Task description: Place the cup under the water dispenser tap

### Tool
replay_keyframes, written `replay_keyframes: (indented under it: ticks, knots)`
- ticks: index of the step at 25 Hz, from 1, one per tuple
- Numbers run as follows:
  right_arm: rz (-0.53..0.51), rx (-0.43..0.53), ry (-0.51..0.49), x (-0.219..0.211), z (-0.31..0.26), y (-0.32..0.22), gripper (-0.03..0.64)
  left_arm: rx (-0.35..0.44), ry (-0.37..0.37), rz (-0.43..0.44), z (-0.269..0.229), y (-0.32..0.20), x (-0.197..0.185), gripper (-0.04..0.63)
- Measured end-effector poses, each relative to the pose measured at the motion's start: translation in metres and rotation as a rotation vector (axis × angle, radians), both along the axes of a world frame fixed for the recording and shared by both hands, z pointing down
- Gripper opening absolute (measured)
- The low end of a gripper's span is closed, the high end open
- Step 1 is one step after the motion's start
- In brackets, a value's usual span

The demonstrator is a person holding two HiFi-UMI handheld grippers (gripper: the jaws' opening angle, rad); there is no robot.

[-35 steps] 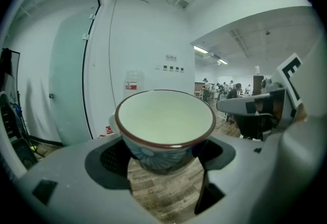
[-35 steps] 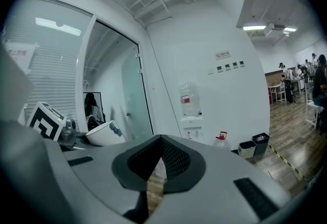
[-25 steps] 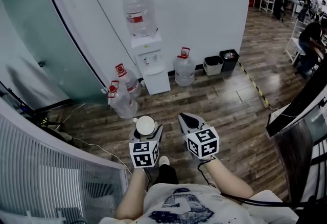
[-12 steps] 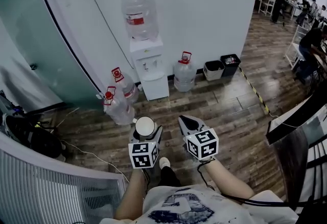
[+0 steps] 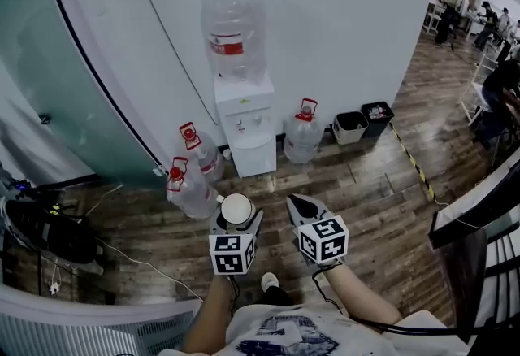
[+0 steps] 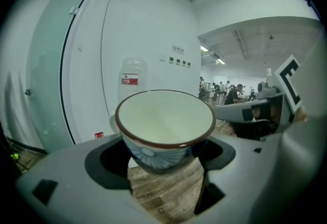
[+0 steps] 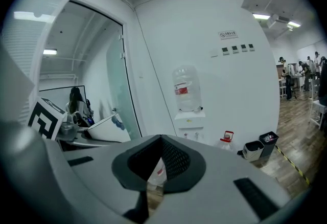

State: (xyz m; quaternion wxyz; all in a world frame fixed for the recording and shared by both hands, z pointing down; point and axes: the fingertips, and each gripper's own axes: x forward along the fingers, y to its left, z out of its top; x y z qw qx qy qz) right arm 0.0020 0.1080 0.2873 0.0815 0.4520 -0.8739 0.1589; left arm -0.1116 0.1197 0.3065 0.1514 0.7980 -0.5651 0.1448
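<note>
A white water dispenser with a clear bottle on top stands against the white wall, some way ahead of me across the floor. My left gripper is shut on a small cup, white inside with a brown rim. In the left gripper view the cup sits upright between the jaws, blue pattern on its side, and the dispenser's bottle shows behind it. My right gripper is beside it, shut and empty. In the right gripper view, the dispenser lies beyond the right gripper.
Three spare water bottles stand or lean on the wood floor beside the dispenser. Two small bins sit to its right. A glass partition runs along the left; cables and a dark bag lie near it. Desks and people are at far right.
The dispenser has grown larger and nearer in the head view as I have moved toward it. Both grippers keep their places, the cup still held in the left.
</note>
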Motion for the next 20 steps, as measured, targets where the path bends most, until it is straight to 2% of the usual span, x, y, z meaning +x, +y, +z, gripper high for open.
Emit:
replay_keyframes:
  ticks: [11, 20]
  knots:
    - [0.029, 0.004, 0.007, -0.050, 0.002, -0.101, 0.020, -0.002, -0.009, 0.075, 0.005, -0.096, -0.033, 0.420]
    - [0.065, -0.028, 0.021, -0.041, 0.015, -0.140, 0.020, -0.020, -0.013, 0.105, 0.012, -0.143, -0.031, 0.420]
